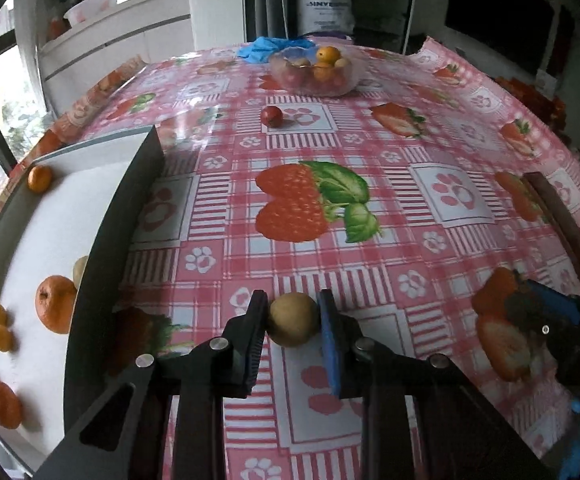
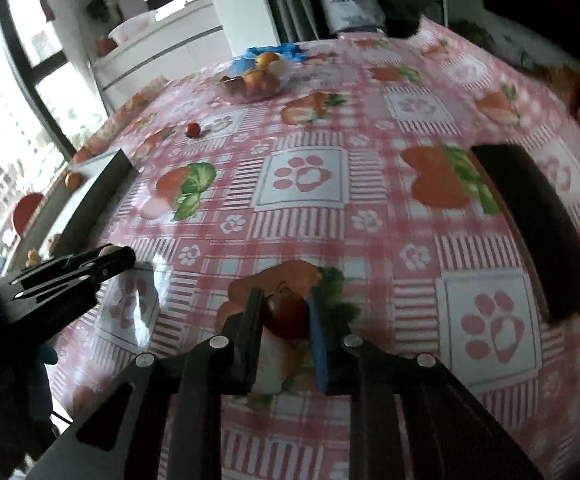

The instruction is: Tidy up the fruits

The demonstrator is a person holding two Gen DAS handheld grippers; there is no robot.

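Note:
My left gripper point(image 1: 293, 316) is shut on a small tan round fruit point(image 1: 293, 319), held above the tablecloth beside the dark-walled tray point(image 1: 126, 216) at left. That tray holds several oranges point(image 1: 54, 304) and small kumquats point(image 1: 1, 336). My right gripper point(image 2: 284, 312) is shut on a small red fruit point(image 2: 288, 316) over the table; a dark tray point(image 2: 538, 224) lies to its right. A clear bowl point(image 1: 314, 70) of mixed fruit stands at the far side. One red fruit point(image 1: 271, 115) lies loose on the cloth.
The table has a pink checked cloth point(image 1: 370, 200) with strawberry prints. Blue gloves point(image 1: 274, 46) lie behind the bowl. The right gripper shows at the right edge of the left wrist view point(image 1: 546, 320); the left gripper shows at left in the right wrist view point(image 2: 90, 264).

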